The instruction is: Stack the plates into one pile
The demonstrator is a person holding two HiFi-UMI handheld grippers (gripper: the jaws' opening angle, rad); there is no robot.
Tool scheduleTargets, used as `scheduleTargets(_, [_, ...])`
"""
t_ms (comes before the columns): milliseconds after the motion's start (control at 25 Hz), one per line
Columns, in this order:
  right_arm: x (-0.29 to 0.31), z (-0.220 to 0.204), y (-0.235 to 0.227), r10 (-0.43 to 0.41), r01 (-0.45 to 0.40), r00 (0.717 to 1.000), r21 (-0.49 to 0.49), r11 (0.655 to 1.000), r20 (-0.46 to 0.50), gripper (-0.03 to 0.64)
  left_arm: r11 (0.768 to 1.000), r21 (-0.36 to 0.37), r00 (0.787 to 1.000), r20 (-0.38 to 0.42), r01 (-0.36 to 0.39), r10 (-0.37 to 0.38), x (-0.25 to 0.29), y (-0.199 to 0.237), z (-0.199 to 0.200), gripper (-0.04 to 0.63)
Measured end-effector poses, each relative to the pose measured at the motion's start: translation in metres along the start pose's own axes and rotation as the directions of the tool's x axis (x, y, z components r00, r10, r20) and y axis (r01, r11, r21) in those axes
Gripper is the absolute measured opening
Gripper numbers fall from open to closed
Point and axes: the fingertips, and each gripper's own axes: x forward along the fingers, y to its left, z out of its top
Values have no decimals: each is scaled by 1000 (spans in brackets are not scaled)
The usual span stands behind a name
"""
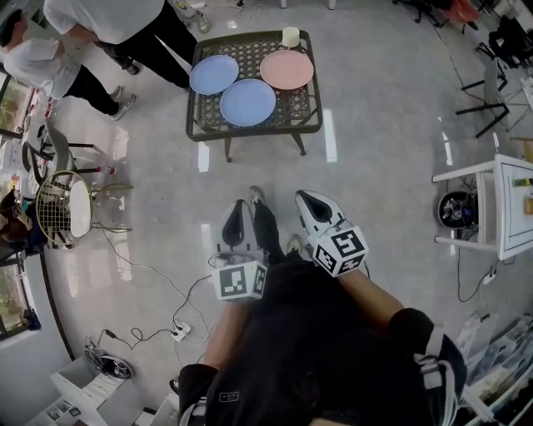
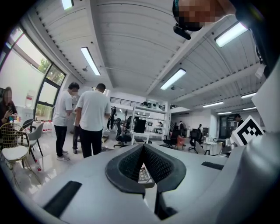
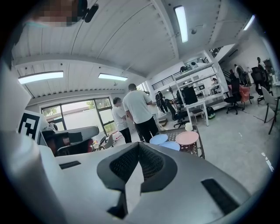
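Observation:
Three plates lie side by side on a dark lattice table (image 1: 310, 123) at the far end of the floor: a blue plate (image 1: 214, 74) at the left, a second blue plate (image 1: 247, 102) in front, and a pink plate (image 1: 286, 69) at the right. None overlaps another. My left gripper (image 1: 239, 208) and right gripper (image 1: 308, 200) hang close to my body, far short of the table, both shut and empty. The right gripper view shows the pink plate (image 3: 187, 138) and both blue plates (image 3: 158, 139) beyond the shut right gripper (image 3: 138, 145). The left gripper (image 2: 142, 148) points into the room.
A white cup (image 1: 290, 37) stands at the table's back edge. Two people (image 1: 117, 25) stand at the table's left. A gold wire chair (image 1: 67, 208) is at the left, and a white cart (image 1: 500, 208) at the right. A cable and power strip (image 1: 179, 331) lie on the floor.

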Motion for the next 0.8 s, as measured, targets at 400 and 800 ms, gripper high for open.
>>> scheduleTargets(400, [84, 19, -38, -24, 24, 999, 4, 1000, -37, 9, 1000, -24, 999, -35, 6, -7, 86, 44, -1, 15])
scheduleTargets(800, [203, 55, -63, -60, 60, 995, -11, 998, -77, 9, 998, -58, 998, -56, 26, -29, 191, 124, 14, 15])
